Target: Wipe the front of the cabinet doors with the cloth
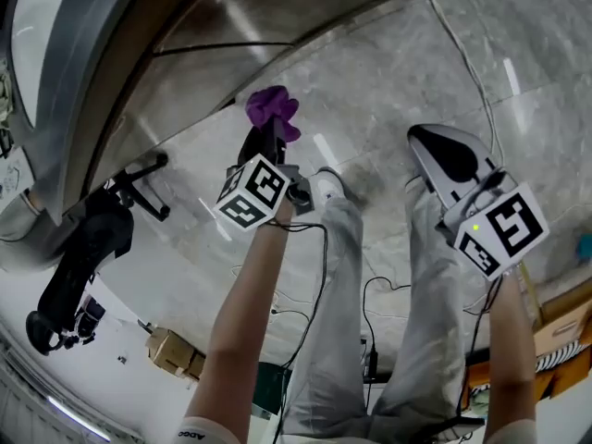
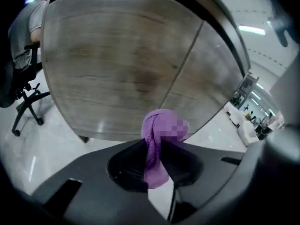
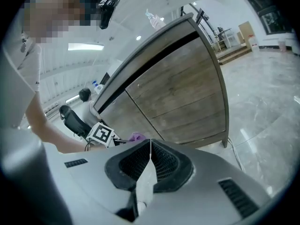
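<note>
**A:** ok so where's the cloth in our setup right now?

**B:** Our left gripper (image 2: 157,150) has it. The jaws are pinched onto the purple cloth (image 2: 153,165), with a bunched wad poking out past the tips. We reckon that's on purpose: the wad is the soft bit that meets the wood, so the jaws don't scrape. It's aimed at the lower edge of the cabinet doors (image 2: 117,64). It's close, but we can't tell if it's touching.

**A:** and our right one?

**B:** The right gripper (image 3: 149,146) is pressed together on nothing and held well apart from the doors. Looks parked to us, since wiping is a one-gripper job.

**A:** surface? room?

**B:** Flat wood-grain fronts with a thin seam (image 2: 187,62) between the two doors. We can't see any handles, so there's little for the cloth to snag on. The cabinet stands on short legs (image 3: 228,143) over a glossy grey stone floor (image 1: 398,72). Cables (image 1: 319,276) trail by our feet, an office chair (image 1: 83,248) sits on the left, and there's a cardboard box (image 1: 174,350) near it. We'd watch those cables.
</note>
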A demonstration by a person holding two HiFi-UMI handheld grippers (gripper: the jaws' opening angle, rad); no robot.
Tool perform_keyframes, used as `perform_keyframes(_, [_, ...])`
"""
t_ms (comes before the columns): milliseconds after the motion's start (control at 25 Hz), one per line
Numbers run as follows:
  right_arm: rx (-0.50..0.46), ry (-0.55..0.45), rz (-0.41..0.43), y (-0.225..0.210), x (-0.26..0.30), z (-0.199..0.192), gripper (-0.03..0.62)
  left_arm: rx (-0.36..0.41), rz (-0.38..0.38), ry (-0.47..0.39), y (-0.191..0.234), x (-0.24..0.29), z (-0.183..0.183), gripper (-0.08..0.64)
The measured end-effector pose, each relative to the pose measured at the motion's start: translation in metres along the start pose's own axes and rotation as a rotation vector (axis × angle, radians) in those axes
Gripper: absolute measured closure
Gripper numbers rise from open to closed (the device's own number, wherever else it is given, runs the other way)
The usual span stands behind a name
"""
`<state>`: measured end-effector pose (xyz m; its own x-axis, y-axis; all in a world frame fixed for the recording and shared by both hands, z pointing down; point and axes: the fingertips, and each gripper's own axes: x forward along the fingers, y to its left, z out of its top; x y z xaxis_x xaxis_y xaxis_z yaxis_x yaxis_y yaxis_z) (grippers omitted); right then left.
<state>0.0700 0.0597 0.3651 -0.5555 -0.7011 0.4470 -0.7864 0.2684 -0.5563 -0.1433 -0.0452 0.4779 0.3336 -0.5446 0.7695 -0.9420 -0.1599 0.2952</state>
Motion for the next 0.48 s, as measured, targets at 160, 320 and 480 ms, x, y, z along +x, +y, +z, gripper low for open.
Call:
perform_keyframes(160, [0.009,-0.028,-0.01,-0.017,-0.029,0.023,0.563,0.067,-0.119,-0.077,-0.108,-0.004,0.019,0.483])
perform_keyframes(320, [0.022,-0.054,-0.027,-0.042,-0.058,0.04,0.563,0.202,-0.206,-0.178,-0.199,-0.01,0.046,0.483])
perform_keyframes(480, [0.035,-0.068,-0.045,-0.067,-0.087,0.054,0.563,0.242,-0.242,-0.273,-0.268,-0.021,0.073,0.483])
